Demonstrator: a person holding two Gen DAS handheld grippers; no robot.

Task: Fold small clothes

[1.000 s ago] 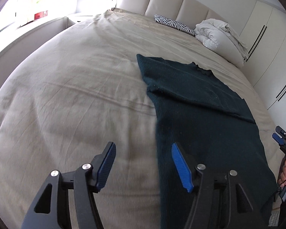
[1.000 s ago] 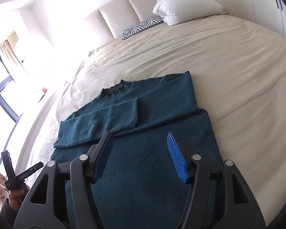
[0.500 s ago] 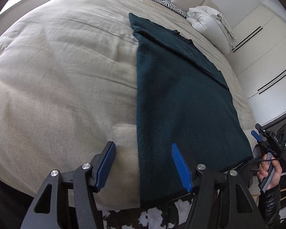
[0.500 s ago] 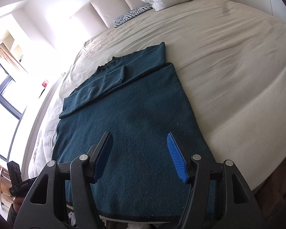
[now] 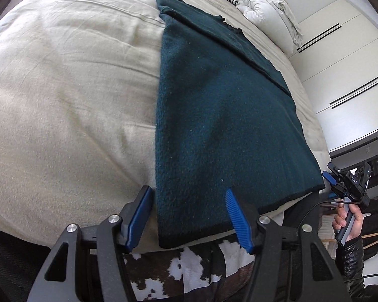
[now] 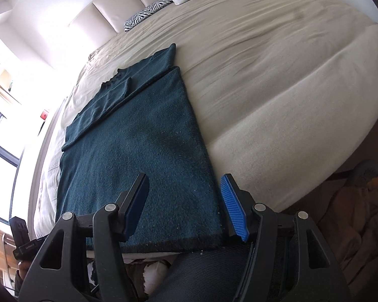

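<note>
At the foot edge of the bed, the left gripper hangs over the near left corner of the dark teal sweater. Its jaws are closing, though neither blue pad presses on cloth: the left pad sits just beside the sweater's left edge, over bare beige bedcover, and the right pad stands over the hem. The corner lies between them, slightly overhanging the mattress edge above a black-and-white cowhide rug.

The sweater lies flat, sleeves folded in across the chest, collar toward the headboard. Left of it the bedcover runs broad and bare all the way to the bed's side. In the left wrist view the hem runs rightward along the mattress edge to the far corner, where the right gripper shows in a hand.

In the right wrist view, the right gripper is parted wide with nothing clamped. It straddles the near right corner of the sweater: the left pad is over the knit, the right pad is just outside the right edge, above the bedcover. The dark hem band lies right at the mattress edge. Right of the sweater the bed is open and smooth. A zebra-print pillow and a white duvet bundle sit well apart at the head end.
</note>
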